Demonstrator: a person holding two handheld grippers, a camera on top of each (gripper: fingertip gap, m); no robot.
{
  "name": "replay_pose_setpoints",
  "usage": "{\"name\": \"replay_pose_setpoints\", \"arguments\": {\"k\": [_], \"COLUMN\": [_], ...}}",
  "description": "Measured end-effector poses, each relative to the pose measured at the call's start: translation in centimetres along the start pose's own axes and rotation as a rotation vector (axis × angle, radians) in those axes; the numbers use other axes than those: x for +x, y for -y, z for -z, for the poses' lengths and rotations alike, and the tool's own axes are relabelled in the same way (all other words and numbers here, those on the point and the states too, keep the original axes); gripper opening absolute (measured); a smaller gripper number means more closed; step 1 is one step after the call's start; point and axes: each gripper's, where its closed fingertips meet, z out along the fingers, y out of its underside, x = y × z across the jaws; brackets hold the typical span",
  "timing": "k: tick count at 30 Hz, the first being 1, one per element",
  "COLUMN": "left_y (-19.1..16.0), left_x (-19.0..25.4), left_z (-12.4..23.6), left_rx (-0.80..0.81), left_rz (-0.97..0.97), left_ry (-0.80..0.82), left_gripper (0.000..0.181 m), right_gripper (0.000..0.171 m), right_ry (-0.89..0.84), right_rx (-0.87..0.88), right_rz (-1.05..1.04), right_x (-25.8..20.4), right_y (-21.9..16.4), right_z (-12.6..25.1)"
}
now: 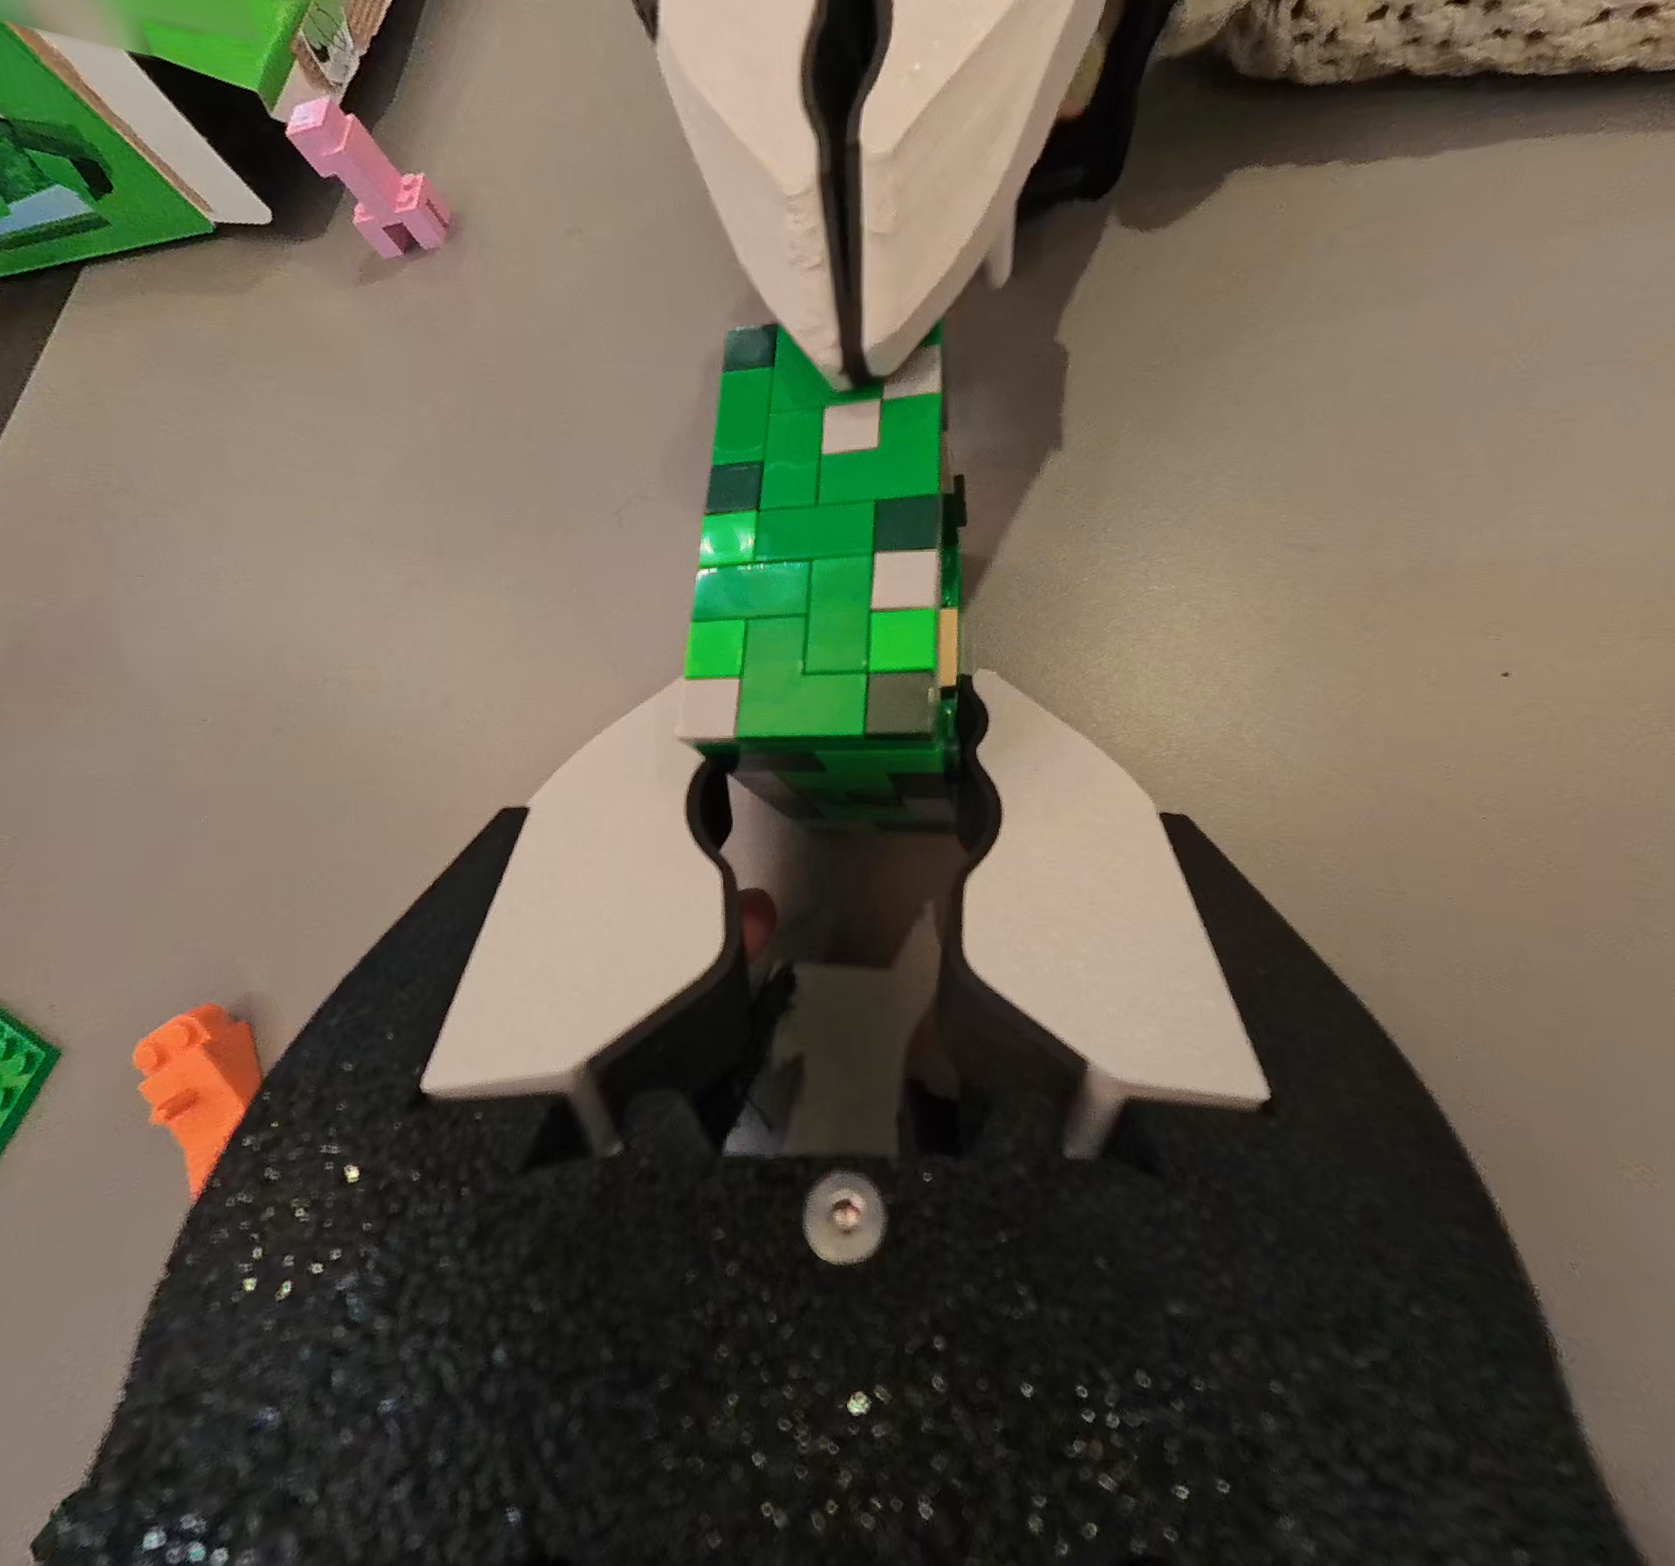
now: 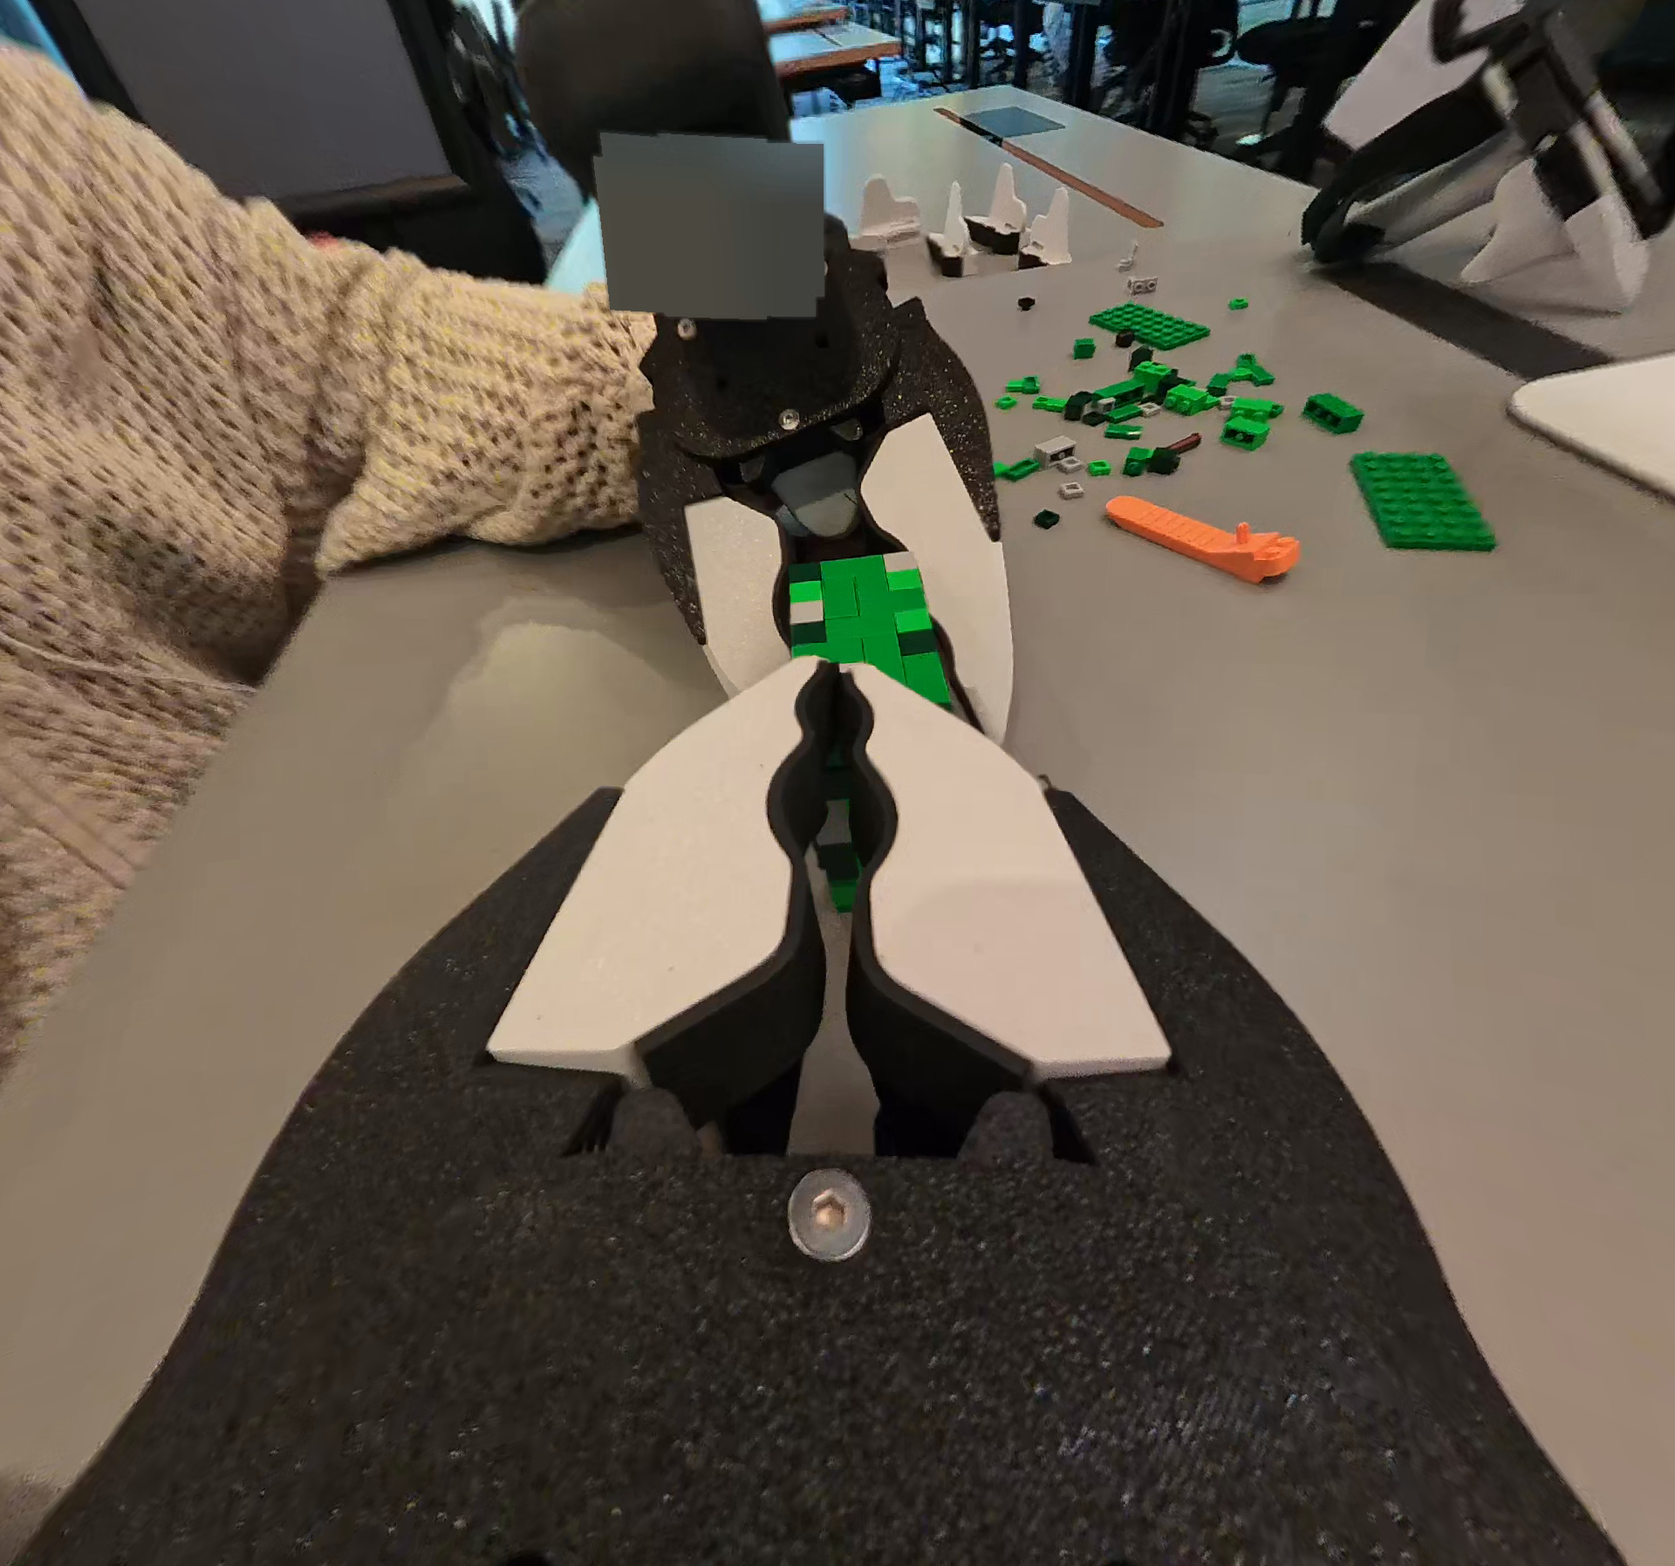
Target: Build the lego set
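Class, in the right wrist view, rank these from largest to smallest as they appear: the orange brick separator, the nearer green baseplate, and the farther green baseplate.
1. orange brick separator and nearer green baseplate: these look about alike, so no ranking.
2. farther green baseplate: smallest, though distance from the camera may shrink it.

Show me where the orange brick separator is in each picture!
Left wrist view: the orange brick separator sits at the lower left edge, on the grey table, partly hidden behind the left tool's black body.
Right wrist view: it lies flat right of centre, between the loose green bricks and a green plate.
Shared landmark: the green block build, gripped by the left tool in both.
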Motion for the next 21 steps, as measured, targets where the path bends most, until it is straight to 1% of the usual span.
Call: {"name": "replay_pose_setpoints", "arguments": {"k": [1, 3, 10, 14, 19, 21], "left_y": [0.0, 0.0, 0.0, 0.0, 0.0, 0.0], "left_x": [0.0, 0.0, 0.0, 0.0, 0.0, 0.0], "left_z": [0.0, 0.0, 0.0, 0.0, 0.0, 0.0], "left_rx": [0.000, 0.000, -0.001, -0.001, -0.001, -0.001], "left_rz": [0.002, 0.004, 0.007, 0.007, 0.008, 0.007], "left_ry": [-0.002, -0.004, -0.007, -0.007, -0.010, -0.011], "left_gripper": [0.047, 0.047, 0.047, 0.047, 0.047, 0.047], "right_gripper": [0.000, 0.000, 0.000, 0.000, 0.000, 0.000], "right_ry": [0.004, -0.021, -0.071, -0.107, -0.097, -0.045], "right_rx": [0.011, 0.022, 0.023, 0.003, 0.008, 0.043], "right_rz": [-0.048, -0.069, -0.083, -0.047, -0.057, -0.074], "right_x": [0.3, 0.9, 1.8, 2.0, 1.9, 1.3], "right_y": [0.1, 0.3, 0.3, 0.1, 0.1, 0.5], "right_z": [0.0, 0.0, -0.1, -0.1, -0.1, 0.3]}}
